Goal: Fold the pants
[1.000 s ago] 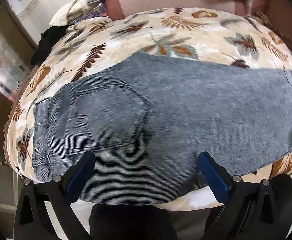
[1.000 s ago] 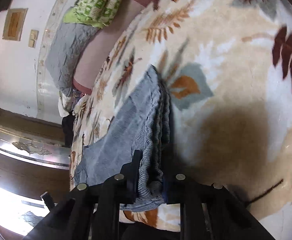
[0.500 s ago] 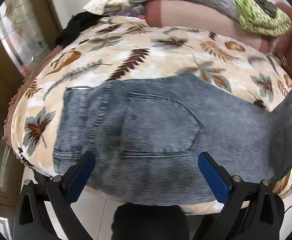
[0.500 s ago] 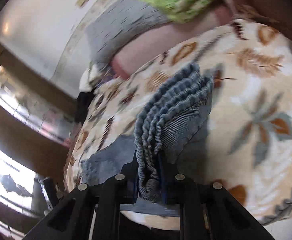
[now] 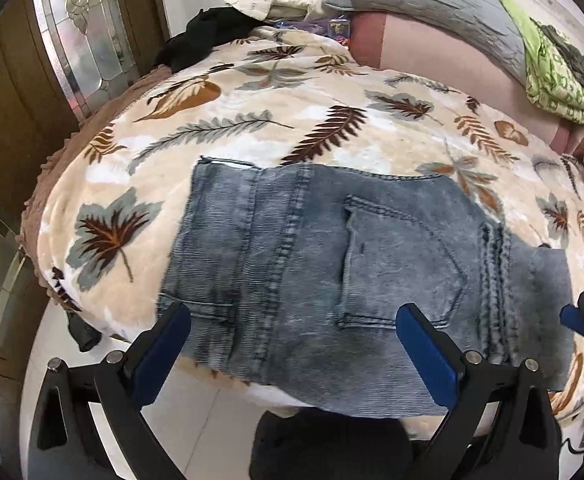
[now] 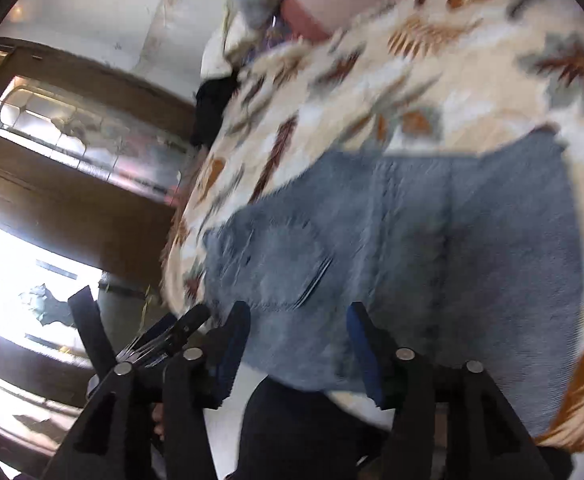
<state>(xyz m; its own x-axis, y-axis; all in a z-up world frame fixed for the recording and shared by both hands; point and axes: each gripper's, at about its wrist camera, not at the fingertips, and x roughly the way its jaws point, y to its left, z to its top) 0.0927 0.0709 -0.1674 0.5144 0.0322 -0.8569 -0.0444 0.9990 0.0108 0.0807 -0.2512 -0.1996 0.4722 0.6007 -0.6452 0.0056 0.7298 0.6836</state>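
Note:
Grey-blue denim pants (image 5: 331, 272) lie folded on the leaf-print blanket (image 5: 252, 128) near the bed's front edge, back pocket up, with the leg end laid over the right part. My left gripper (image 5: 292, 340) is open and empty, its blue pads hovering over the front edge of the pants. My right gripper (image 6: 297, 344) is open and empty above the same edge; the right wrist view is blurred, and the pants (image 6: 411, 248) fill its middle. The right gripper's tip also shows at the right edge of the left wrist view (image 5: 583, 320).
Grey pillows (image 5: 431, 4), a green patterned cloth (image 5: 559, 76) and a black garment (image 5: 200, 36) lie at the head of the bed. A wooden door with glass panels (image 5: 72, 40) stands to the left. White tiled floor (image 5: 196, 432) runs below the bed's edge.
My right gripper carried the bunched leg end leftward over the pants, laid it down and opened. The left gripper drew back and to the left, staying open.

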